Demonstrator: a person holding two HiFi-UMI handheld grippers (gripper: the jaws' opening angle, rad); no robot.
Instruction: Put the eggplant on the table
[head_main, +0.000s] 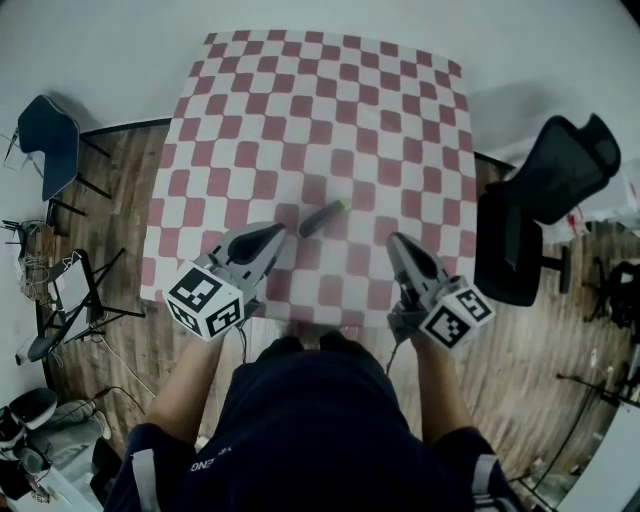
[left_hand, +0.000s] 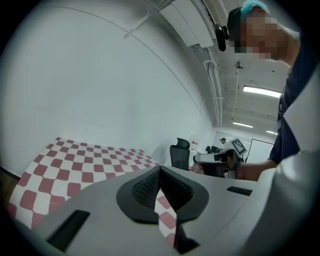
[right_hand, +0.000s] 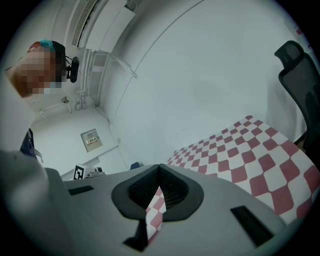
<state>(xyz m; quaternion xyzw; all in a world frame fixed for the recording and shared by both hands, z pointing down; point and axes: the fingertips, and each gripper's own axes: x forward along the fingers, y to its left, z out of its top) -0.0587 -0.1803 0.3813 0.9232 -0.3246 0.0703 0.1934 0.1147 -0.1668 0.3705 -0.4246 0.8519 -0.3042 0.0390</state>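
Note:
The eggplant (head_main: 322, 217), dark purple with a green stem end, lies on the red-and-white checked table (head_main: 320, 110) near its front middle. My left gripper (head_main: 278, 232) hovers just left of and nearer than the eggplant, jaws shut with nothing between them. My right gripper (head_main: 393, 241) hangs to the eggplant's right, also shut and empty. In the left gripper view the black pads (left_hand: 147, 187) meet at the tip over the checked cloth (left_hand: 75, 162). The right gripper view shows its pads (right_hand: 172, 187) closed together above the cloth (right_hand: 250, 150). The eggplant appears in neither gripper view.
A black office chair (head_main: 540, 215) stands at the table's right edge, also seen in the left gripper view (left_hand: 180, 152). A blue chair (head_main: 45, 140) and stands with cables (head_main: 70, 300) crowd the wooden floor at left. A white wall lies behind the table.

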